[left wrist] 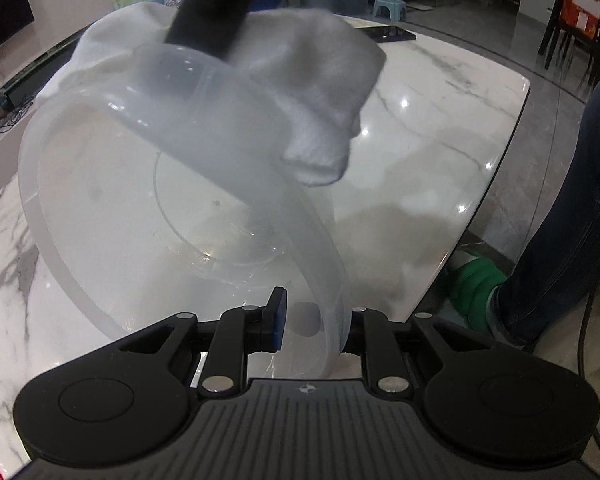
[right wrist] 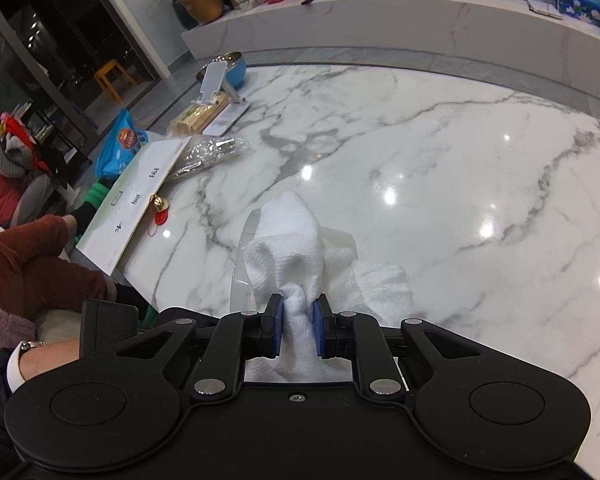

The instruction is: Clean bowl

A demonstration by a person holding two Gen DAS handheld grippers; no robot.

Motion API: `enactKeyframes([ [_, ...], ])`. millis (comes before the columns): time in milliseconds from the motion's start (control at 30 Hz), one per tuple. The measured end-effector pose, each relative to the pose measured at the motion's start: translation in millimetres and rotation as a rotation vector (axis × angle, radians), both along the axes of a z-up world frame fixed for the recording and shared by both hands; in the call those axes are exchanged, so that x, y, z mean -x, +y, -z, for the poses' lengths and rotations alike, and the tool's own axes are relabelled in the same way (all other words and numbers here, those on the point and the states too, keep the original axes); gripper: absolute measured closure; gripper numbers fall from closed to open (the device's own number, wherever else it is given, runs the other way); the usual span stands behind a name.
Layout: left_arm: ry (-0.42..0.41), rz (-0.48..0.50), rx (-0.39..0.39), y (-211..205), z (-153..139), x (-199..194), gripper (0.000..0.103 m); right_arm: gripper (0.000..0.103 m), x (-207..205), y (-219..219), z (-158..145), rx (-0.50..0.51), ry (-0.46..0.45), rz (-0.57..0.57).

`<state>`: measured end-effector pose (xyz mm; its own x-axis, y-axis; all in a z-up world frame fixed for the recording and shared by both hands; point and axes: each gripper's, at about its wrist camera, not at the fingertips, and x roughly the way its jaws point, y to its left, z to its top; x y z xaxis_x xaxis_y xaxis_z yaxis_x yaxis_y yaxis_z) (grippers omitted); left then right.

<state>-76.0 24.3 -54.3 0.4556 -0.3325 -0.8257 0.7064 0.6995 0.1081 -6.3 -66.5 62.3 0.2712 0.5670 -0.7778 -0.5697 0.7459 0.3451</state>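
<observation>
A clear, frosted plastic bowl (left wrist: pixel 148 208) is tilted on its side above the marble table (left wrist: pixel 440 128). My left gripper (left wrist: pixel 316 324) is shut on the bowl's near rim, one pad inside the wall and one outside. A white cloth (left wrist: pixel 320 92) is draped over the bowl's far side, and one of the right gripper's black fingers (left wrist: pixel 206 12) presses down there. In the right wrist view my right gripper (right wrist: pixel 299 320) is shut on the bunched white cloth (right wrist: pixel 288 240), which lies against the bowl's clear edge (right wrist: pixel 242 256). The cloth hides most of the bowl there.
A dark phone (left wrist: pixel 388 34) lies at the table's far edge. A jeans leg (left wrist: pixel 572 220) and a green object (left wrist: pixel 476 284) are beyond the right edge. A white card (right wrist: pixel 136 196), plastic packets (right wrist: pixel 208 152), a phone stand (right wrist: pixel 216 80) and a blue bowl (right wrist: pixel 230 66) sit on the table's left side.
</observation>
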Motion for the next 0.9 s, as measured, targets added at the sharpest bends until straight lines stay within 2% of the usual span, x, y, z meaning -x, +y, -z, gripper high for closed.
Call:
enactKeyframes([
  [367, -0.009, 0.000, -0.036, -2.0, 3.2, -3.7, 0.085, 0.089, -3.5, 20.9, -9.2, 0.044, -0.068, -0.034],
  [900, 0.013, -0.010, -0.030, -4.3, 5.6, -7.7, 0.083, 0.089, 7.7, 16.2, -5.7, 0.058, -0.047, -0.043],
])
